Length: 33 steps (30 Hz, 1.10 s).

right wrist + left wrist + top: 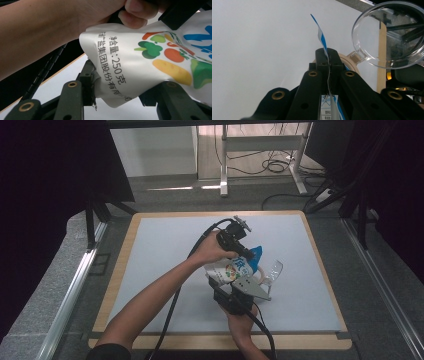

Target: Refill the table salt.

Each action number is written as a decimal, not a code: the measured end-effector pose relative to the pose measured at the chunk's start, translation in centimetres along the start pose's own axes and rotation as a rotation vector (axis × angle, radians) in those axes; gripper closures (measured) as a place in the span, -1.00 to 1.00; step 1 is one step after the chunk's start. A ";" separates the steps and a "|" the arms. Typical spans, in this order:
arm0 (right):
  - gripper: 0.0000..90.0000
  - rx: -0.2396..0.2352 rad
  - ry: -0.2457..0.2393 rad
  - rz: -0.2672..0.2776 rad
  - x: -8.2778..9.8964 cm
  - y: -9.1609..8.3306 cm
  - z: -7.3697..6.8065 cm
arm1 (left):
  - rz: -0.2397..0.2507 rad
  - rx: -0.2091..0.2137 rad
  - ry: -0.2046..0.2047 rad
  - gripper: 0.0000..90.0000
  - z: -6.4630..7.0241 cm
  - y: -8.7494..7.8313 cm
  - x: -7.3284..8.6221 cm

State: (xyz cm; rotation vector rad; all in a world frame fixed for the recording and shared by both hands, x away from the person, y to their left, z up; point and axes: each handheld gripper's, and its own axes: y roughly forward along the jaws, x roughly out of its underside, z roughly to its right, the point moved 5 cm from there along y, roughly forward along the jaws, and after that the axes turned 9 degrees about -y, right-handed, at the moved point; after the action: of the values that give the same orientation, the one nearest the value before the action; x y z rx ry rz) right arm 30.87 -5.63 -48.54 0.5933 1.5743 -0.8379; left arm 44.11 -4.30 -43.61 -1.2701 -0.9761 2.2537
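Note:
A white pouch [235, 268] printed with vegetables and a blue top hangs over the middle of the table, held between both grippers. My left gripper [249, 253] is shut on the pouch's thin blue top edge [320, 32], which runs up between the closed jaws of the left gripper [327, 53]. My right gripper [228, 280] grips the pouch from below. In the right gripper view the pouch [140, 62] bulges between the jaws of the right gripper [120, 91], and both press on its lower end. The person's left hand [105, 12] shows just above it.
A clear round lid [389, 35] stands hinged open on a beige round container [352, 63] just right of the pouch; the lid [274, 269] also shows in the high view. A white mat [165, 270] covers the wood-edged table. Desk legs and cables [270, 167] lie beyond.

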 end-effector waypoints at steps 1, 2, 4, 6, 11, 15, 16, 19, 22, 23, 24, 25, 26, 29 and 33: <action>0.25 0.001 0.000 0.002 0.0 0.0 0.0 | 0.001 -0.001 -0.001 1.00 0.0 0.0 0.0; 0.26 0.001 -0.001 0.002 0.0 0.0 0.0 | 0.001 -0.001 0.000 1.00 0.0 0.0 0.0; 0.26 0.000 -0.002 0.002 0.0 0.0 0.0 | 0.001 -0.002 0.000 1.00 0.0 0.0 0.0; 0.26 0.000 -0.003 0.003 0.0 0.0 0.0 | 0.001 -0.002 0.001 1.00 0.0 -0.1 0.0; 0.26 -0.001 -0.005 0.003 0.0 0.0 -0.1 | 0.001 -0.002 0.000 1.00 0.0 -0.1 0.1; 0.26 -0.002 -0.007 0.001 0.0 0.1 -0.1 | 0.003 -0.002 -0.002 0.99 0.0 -0.1 0.2; 0.26 -0.003 -0.006 0.000 0.1 0.0 -0.1 | 0.004 -0.004 0.001 0.99 -0.1 -0.1 0.2; 0.26 -0.004 -0.008 -0.004 0.1 0.1 -0.1 | 0.004 -0.003 0.001 1.00 -0.1 -0.1 0.2; 0.26 -0.004 -0.009 -0.004 0.2 0.1 -0.1 | 0.009 -0.004 -0.003 1.00 0.0 -0.1 0.2; 0.26 -0.003 -0.009 -0.003 0.2 0.1 -0.1 | 0.009 -0.004 -0.005 1.00 0.0 -0.1 0.3; 0.26 -0.003 -0.007 -0.004 0.2 0.1 -0.1 | 0.009 -0.005 -0.002 0.99 -0.1 -0.1 0.3; 0.26 -0.003 -0.009 -0.004 0.3 0.1 -0.2 | 0.008 -0.005 0.000 0.99 -0.1 -0.1 0.3; 0.26 -0.003 -0.009 -0.004 0.3 0.1 -0.2 | 0.009 -0.005 0.000 1.00 -0.1 -0.1 0.4; 0.26 -0.003 -0.014 -0.005 0.4 0.1 -0.2 | 0.016 -0.008 0.000 0.99 0.0 -0.2 0.4; 0.26 -0.004 -0.020 -0.007 0.6 0.2 -0.3 | 0.018 -0.011 -0.001 0.99 0.0 -0.2 0.6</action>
State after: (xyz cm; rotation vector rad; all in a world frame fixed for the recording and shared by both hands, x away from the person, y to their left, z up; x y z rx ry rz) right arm 30.74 -5.32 -49.19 0.5752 1.5604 -0.8431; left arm 43.84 -3.79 -43.83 -1.2878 -0.9831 2.2655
